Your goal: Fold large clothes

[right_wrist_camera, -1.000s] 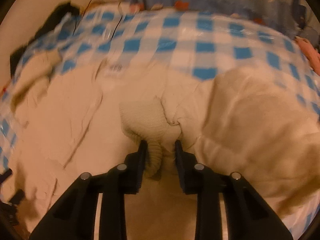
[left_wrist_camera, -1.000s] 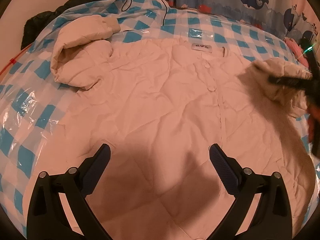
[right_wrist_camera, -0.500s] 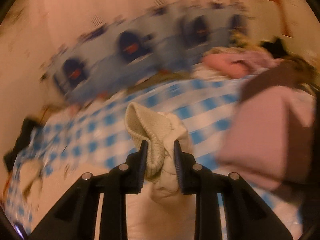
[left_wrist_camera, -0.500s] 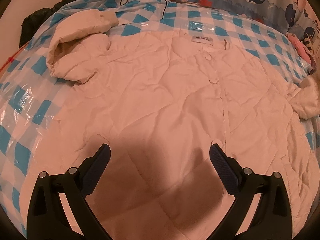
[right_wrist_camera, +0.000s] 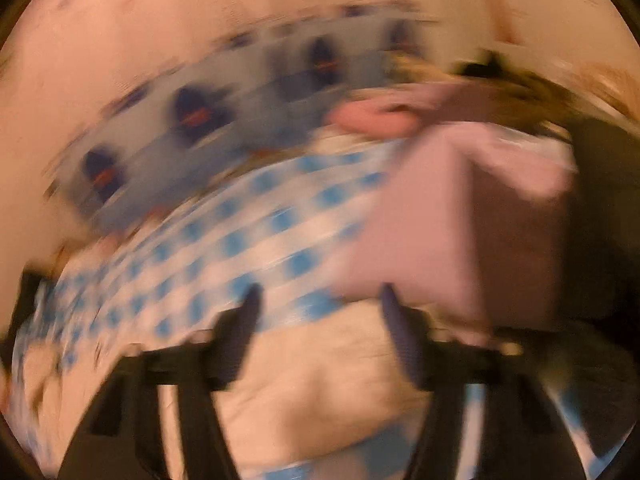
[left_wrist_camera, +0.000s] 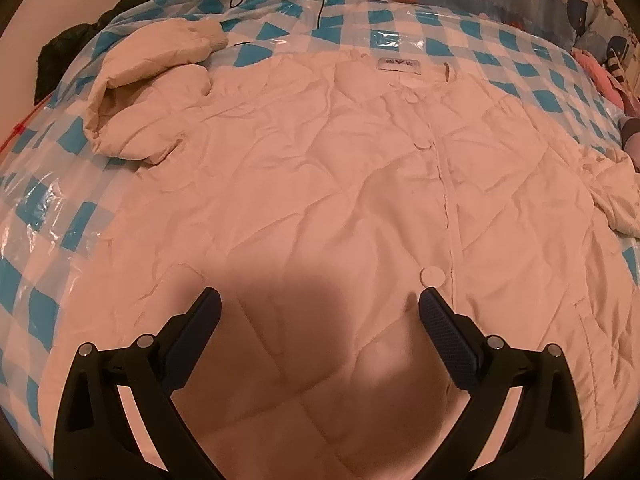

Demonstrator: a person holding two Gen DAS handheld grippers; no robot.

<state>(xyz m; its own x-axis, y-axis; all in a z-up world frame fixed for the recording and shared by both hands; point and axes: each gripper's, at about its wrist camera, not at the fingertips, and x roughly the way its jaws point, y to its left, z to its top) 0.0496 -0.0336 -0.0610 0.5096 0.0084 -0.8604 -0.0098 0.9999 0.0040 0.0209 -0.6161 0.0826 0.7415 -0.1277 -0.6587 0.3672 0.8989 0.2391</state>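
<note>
Status: early stage, no fold of the body made. Cream quilted jacket (left_wrist_camera: 340, 184) spread front-up and buttoned across the bed, on a blue-and-white checked plastic cover (left_wrist_camera: 44, 216), collar label (left_wrist_camera: 398, 64) toward the far edge. Left-side sleeve (left_wrist_camera: 148, 80) bent back on itself, cuff (left_wrist_camera: 210, 38) pointing toward the collar, not laid over the body. Right-side sleeve (left_wrist_camera: 612, 196) bunched at the edge of the left wrist view, likewise off the body. Hem and lower front flat and lightly creased, partly in shadow. Left tool (left_wrist_camera: 320, 312) spread wide, poised over the lower front near the bottom button (left_wrist_camera: 433, 277), nothing between the pads; contact with the cloth cannot be confirmed. Right tool (right_wrist_camera: 318, 308) opening at this moment, nothing visible between the jaws in a heavily blurred view; cream padded cloth (right_wrist_camera: 320, 392) below the tool, checked cover beyond, a pale pink bundle (right_wrist_camera: 452, 220) to the right of it. Judged remaining: both sleeves to be brought across the front, sides to be turned inward, then the length to be folded from hem toward collar. Judged risk: puffy filling likely to spring back, slick plastic cover likely to let the garment slide under a pull.
</note>
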